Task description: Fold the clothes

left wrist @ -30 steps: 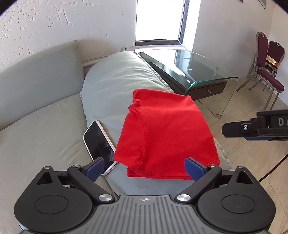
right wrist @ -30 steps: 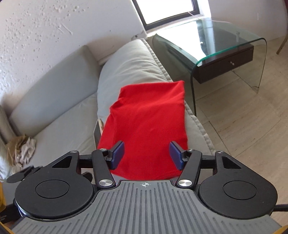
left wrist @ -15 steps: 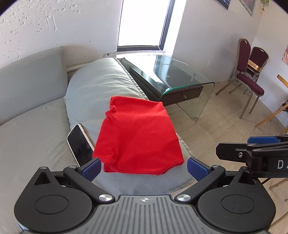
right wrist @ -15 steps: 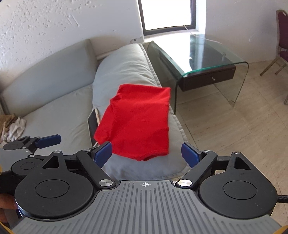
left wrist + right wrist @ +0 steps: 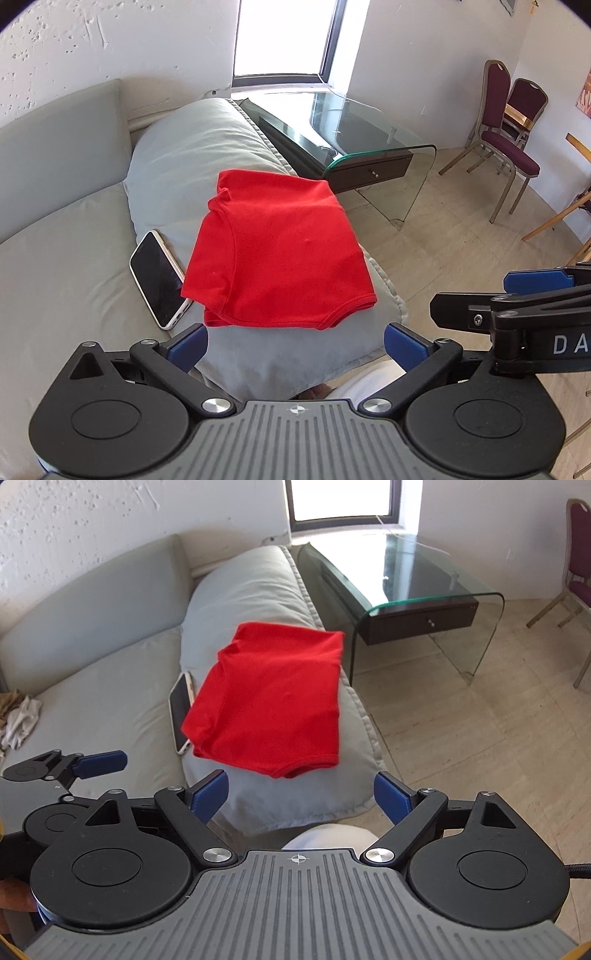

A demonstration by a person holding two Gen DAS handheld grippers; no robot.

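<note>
Now folded red shirt (image 5: 277,247) lies on cushion (image 5: 192,155); both grippers empty, spread.

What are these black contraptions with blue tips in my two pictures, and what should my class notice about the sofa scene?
No robot here: a person carries a two-fingered hand-held gripper in each hand, each with a camera looking along its fingers. One picture comes from the left hand-held gripper, the other from the right hand-held gripper. Both are open and hold nothing. Ahead, a folded red cotton shirt lies on the padded grey sofa arm. A white-edged smartphone with a dark screen lies beside the shirt on the sofa. A curved glass side table stands beyond.
</note>
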